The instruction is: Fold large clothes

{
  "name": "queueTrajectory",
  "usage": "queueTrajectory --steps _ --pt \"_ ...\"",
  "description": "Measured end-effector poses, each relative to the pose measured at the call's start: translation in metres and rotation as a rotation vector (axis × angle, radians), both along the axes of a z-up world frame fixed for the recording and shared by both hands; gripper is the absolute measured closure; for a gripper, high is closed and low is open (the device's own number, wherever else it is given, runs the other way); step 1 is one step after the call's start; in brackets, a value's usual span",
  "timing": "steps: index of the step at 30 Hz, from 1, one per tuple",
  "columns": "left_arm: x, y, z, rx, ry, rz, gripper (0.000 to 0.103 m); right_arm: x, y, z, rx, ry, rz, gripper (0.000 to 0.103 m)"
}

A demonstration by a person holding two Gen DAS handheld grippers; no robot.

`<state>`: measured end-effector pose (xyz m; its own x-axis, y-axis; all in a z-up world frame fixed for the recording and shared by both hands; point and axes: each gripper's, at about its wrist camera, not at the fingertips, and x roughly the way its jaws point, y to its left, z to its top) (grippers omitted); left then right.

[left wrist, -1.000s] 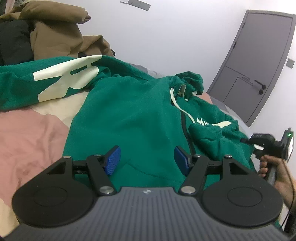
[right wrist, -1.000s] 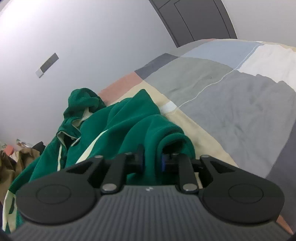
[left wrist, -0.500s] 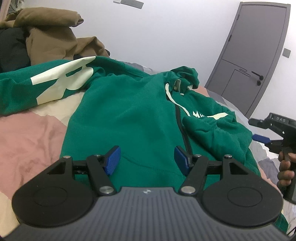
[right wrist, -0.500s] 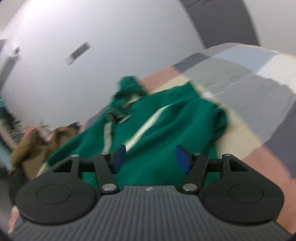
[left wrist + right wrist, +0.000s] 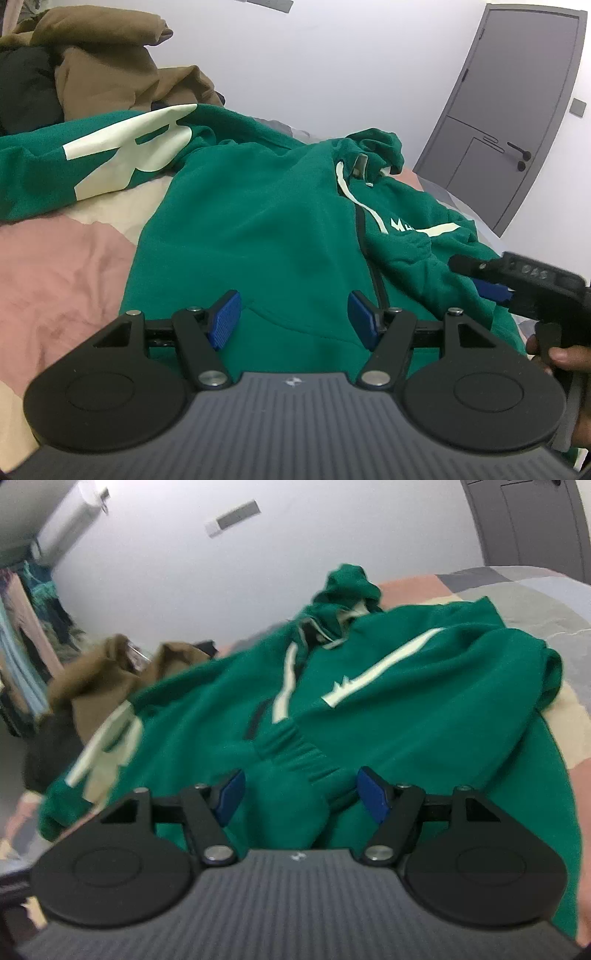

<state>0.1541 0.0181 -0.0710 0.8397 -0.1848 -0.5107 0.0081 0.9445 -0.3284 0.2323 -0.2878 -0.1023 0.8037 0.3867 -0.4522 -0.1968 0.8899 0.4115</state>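
The green hoodie (image 5: 258, 229) is lying front-up on the bed (image 5: 55, 266), one sleeve (image 5: 424, 686) folded over its chest, the other sleeve (image 5: 92, 162) spreading away beside the brown clothes (image 5: 110, 70). It is looking thick, soft and floppy, so cuffs and hem are probably the best holds. The left tool (image 5: 291, 319) and right tool (image 5: 299, 794) are both hovering wide open near the hoodie's hem, holding nothing.

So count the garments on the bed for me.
3: green hoodie spread across the bed's middle, brown garment heaped behind it, black one beside that. The pile may hide more.
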Motion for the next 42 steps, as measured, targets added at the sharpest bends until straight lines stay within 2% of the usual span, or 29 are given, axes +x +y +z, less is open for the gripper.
queueTrajectory --steps 3,9,14,19,28,32,35,38,40,42 --pt "0.0 0.002 0.0 -0.007 0.002 0.01 0.034 -0.008 0.005 0.006 0.026 -0.026 0.046 0.033" --pt "0.0 0.005 0.001 -0.013 0.004 0.024 0.034 -0.025 0.031 0.012 -0.03 -0.081 0.16 0.033" --pt "0.0 0.004 0.001 -0.01 0.006 0.028 0.034 -0.031 0.038 0.012 0.018 -0.066 0.228 0.033" --pt "-0.001 0.008 0.001 -0.026 0.01 0.04 0.034 -0.043 0.052 0.011 0.015 -0.063 0.305 0.034" --pt "0.001 0.017 0.001 -0.064 0.019 0.061 0.034 -0.063 0.066 0.015 0.028 -0.047 0.372 0.033" --pt "0.0 0.016 0.001 -0.065 0.021 0.06 0.034 -0.078 0.067 0.027 0.053 -0.074 0.408 0.033" --pt "0.001 0.016 0.001 -0.063 0.021 0.059 0.034 -0.087 0.063 0.042 0.051 -0.142 0.405 0.033" --pt "0.001 0.015 0.001 -0.061 0.02 0.055 0.034 -0.087 0.054 0.05 0.061 -0.183 0.356 0.033" --pt "0.001 0.013 0.001 -0.057 0.022 0.048 0.034 -0.082 0.049 0.049 0.042 -0.181 0.296 0.034" --pt "0.002 0.011 -0.001 -0.047 0.023 0.039 0.034 -0.073 0.047 0.041 -0.002 -0.142 0.238 0.038"
